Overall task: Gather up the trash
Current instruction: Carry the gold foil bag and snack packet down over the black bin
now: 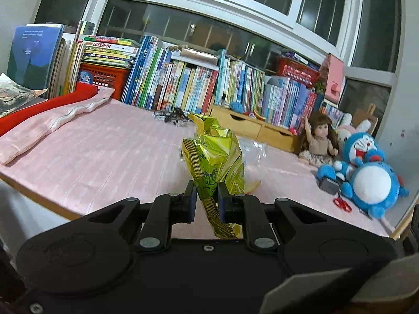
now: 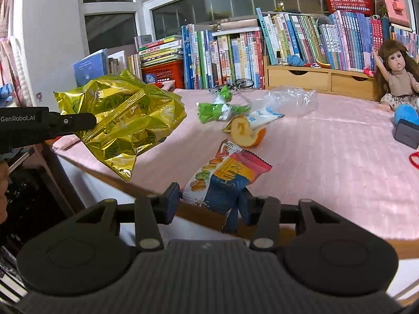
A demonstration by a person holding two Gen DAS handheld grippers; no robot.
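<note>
Left gripper (image 1: pixel 205 197): jaws closed on the crumpled gold foil bag (image 1: pixel 216 162), pinched low, its bulk rising toward 12 o'clock, clear of the table (image 1: pixel 91 157). Right gripper (image 2: pixel 209 200): jaws part open around the lower end of the macaron snack wrapper (image 2: pixel 225 178), which overhangs the table's near edge; long axis toward 1 o'clock. Whether the pads grip it cannot be told. Beyond, at 12 o'clock: orange peel (image 2: pixel 246 132), green wrapper (image 2: pixel 218 108), clear plastic bag (image 2: pixel 290 99). The right gripper is nearer these.
</note>
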